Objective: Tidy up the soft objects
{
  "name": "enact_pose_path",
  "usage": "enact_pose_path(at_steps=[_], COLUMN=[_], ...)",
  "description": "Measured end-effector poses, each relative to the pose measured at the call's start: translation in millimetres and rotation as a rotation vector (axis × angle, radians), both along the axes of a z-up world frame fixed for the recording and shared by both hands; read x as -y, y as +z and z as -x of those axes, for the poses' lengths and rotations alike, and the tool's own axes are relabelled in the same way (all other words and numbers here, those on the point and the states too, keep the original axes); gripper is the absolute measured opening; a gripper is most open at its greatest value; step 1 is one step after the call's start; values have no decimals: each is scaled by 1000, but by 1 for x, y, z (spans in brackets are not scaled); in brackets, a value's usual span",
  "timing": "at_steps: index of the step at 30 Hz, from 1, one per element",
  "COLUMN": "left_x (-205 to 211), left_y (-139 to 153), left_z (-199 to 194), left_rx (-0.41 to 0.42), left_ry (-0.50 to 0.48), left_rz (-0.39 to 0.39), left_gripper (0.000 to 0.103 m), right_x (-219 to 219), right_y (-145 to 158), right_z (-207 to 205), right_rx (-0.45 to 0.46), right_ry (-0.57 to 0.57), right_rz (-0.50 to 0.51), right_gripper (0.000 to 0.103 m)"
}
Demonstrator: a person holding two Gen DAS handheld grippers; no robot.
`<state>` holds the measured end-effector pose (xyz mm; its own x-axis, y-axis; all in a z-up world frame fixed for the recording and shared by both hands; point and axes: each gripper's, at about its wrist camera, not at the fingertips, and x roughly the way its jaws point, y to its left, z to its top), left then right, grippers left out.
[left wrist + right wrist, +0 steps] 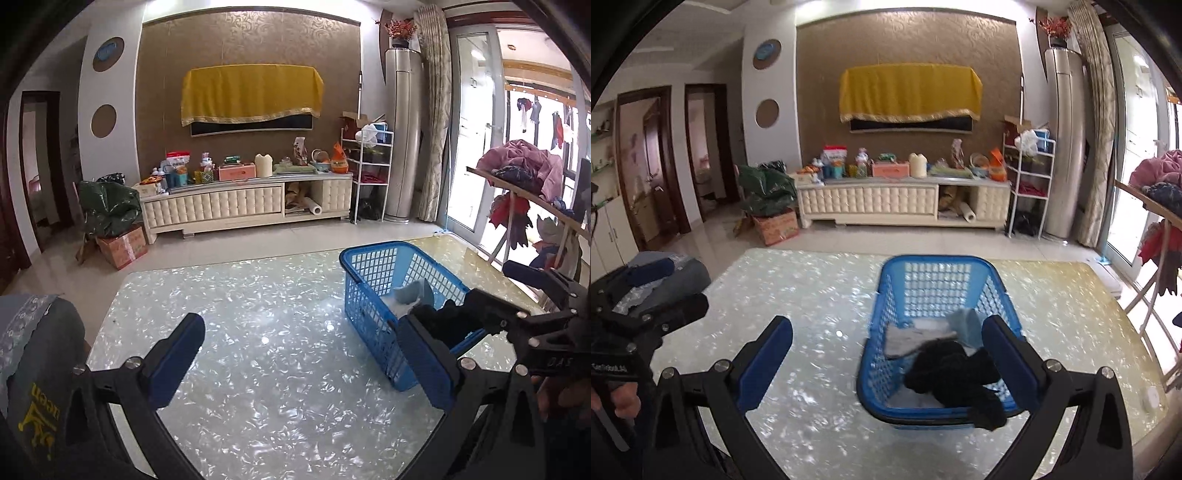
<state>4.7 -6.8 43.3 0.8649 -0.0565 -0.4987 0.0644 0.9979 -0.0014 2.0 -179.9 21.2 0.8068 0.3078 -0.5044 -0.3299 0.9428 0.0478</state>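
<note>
A blue plastic basket (938,260) stands on the pearly table (812,288). Inside lie a black cloth (953,373), a grey-white cloth (916,336) and a light blue cloth (967,325). The black cloth hangs over the near rim. My right gripper (886,354) is open just above the basket's near left side, with its right finger over the black cloth. My left gripper (306,354) is open over bare table, left of the basket (369,249). A grey garment with yellow print (33,350) lies at the table's left edge. The right gripper (487,284) shows at the basket's right.
A TV cabinet (243,206) crowded with items lines the far wall. A cardboard box with a green bag (118,236) sits on the floor. A rack with piled clothes (517,166) stands at the right by the glass door. A hand holds the left gripper (677,286).
</note>
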Motion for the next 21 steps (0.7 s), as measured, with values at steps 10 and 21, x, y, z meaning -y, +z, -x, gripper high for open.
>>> enact_pose_path(at_steps=[10, 21], left_x=[-7, -7], left_y=[-2, -3], left_z=[0, 0], left_rx=[13, 11], left_ry=[49, 38], left_rz=[16, 36], left_gripper=[103, 103], right_x=[-2, -4], right_y=[-3, -5], right_z=[0, 4], right_rx=[18, 7], right_ry=[1, 6], right_rz=[-52, -59], right_gripper=[103, 103])
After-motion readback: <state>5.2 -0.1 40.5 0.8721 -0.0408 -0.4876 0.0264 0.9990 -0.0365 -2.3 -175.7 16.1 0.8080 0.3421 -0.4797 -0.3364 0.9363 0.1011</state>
